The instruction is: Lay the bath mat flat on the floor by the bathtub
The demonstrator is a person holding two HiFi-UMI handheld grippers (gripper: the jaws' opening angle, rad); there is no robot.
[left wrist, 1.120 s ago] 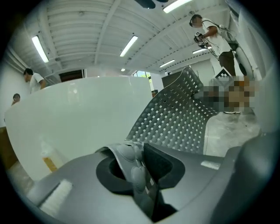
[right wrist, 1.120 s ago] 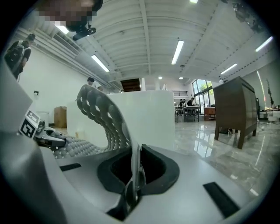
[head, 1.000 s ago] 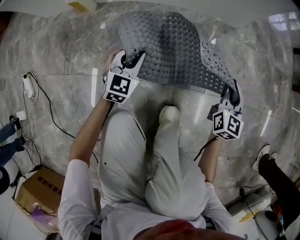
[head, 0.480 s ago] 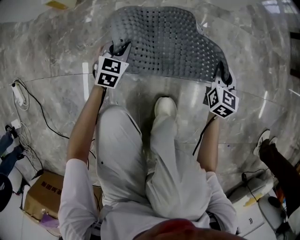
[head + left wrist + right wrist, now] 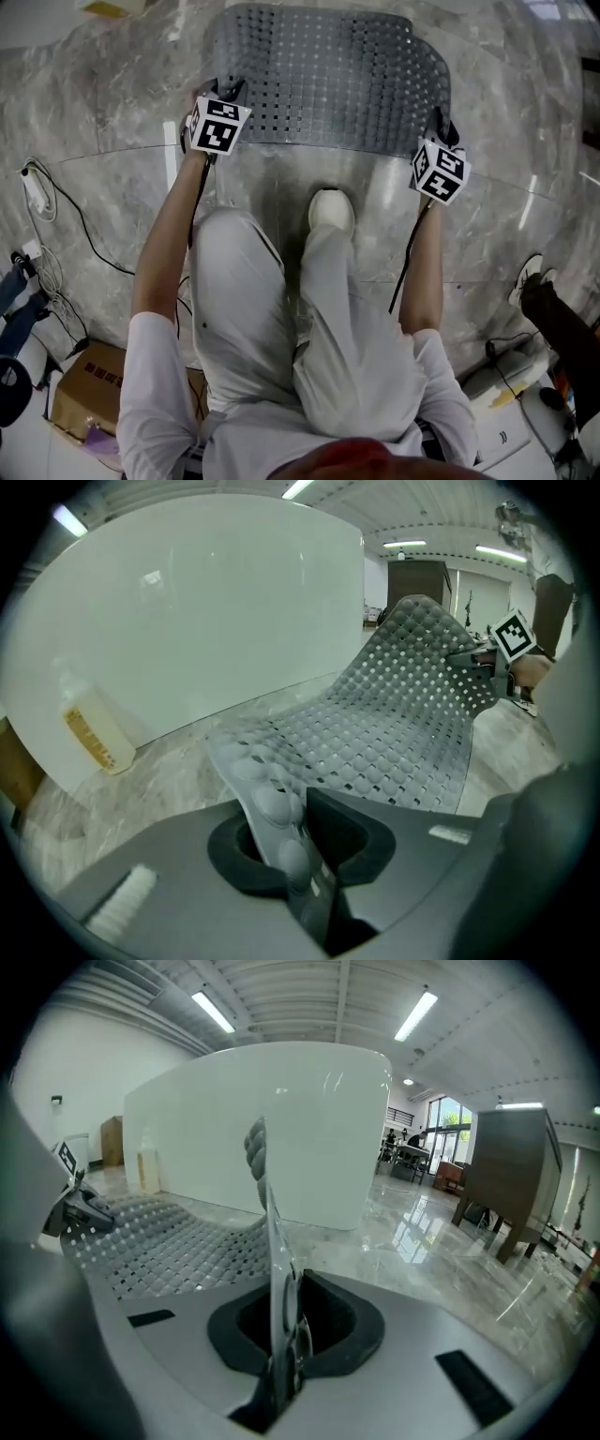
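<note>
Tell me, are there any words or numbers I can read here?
Nothing here can be read.
Bottle label: print too blurred.
Box: dark print, too small.
Left cube, right cube: black-and-white squares only, no words.

A grey bath mat (image 5: 323, 80), patterned all over with rows of small round bumps and holes, spreads ahead of both claws on a grey marble floor (image 5: 103, 112) streaked with pale veins. The left claw (image 5: 225, 94) and right claw (image 5: 439, 127) each bear black-and-white square markers. Beyond the left claw are a glossy white bathtub (image 5: 187, 602) and a pale yellow bottle (image 5: 92, 733) with an amber label. Behind the claws are pale grey trousers (image 5: 244, 309).
</note>
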